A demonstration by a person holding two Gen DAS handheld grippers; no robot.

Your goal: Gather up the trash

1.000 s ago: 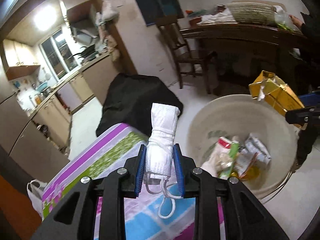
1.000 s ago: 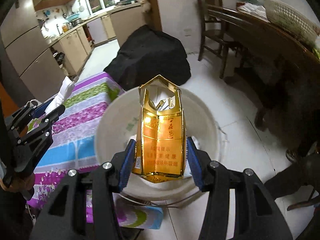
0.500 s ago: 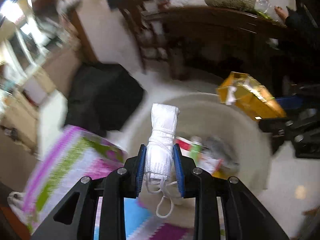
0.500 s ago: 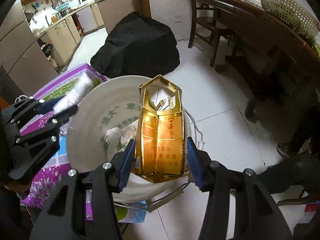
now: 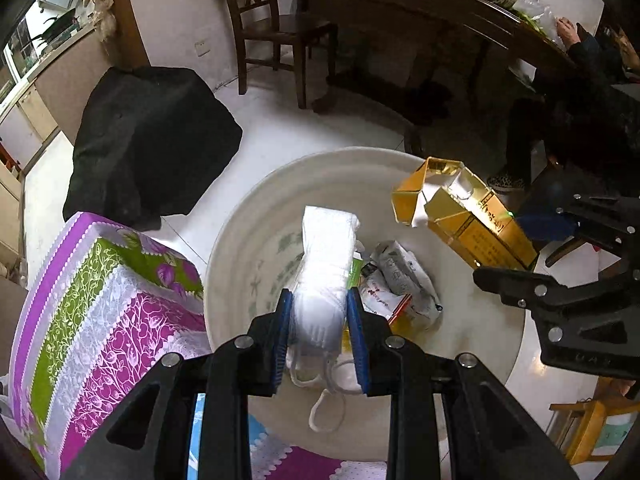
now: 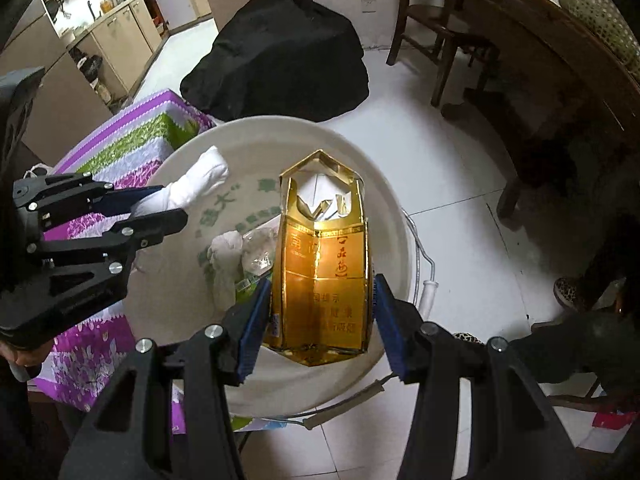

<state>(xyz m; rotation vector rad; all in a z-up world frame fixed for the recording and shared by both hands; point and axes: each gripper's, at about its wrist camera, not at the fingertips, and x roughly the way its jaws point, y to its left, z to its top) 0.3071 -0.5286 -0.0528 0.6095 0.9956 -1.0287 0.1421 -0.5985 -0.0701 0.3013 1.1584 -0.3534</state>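
My left gripper is shut on a rolled white face mask and holds it over the white basin. The mask also shows in the right wrist view. My right gripper is shut on an open gold carton above the basin's right side. The carton also shows in the left wrist view. Crumpled wrappers and tissue lie in the basin.
A table with a purple, green and blue floral cloth stands left of the basin. A black covered bundle sits on the white tiled floor. A wooden chair and dark dining table stand behind. A person sits at right.
My left gripper has swung right from over the cloth-covered table to above the basin, carrying the mask. My right gripper with the carton has shifted slightly over the basin's right side.
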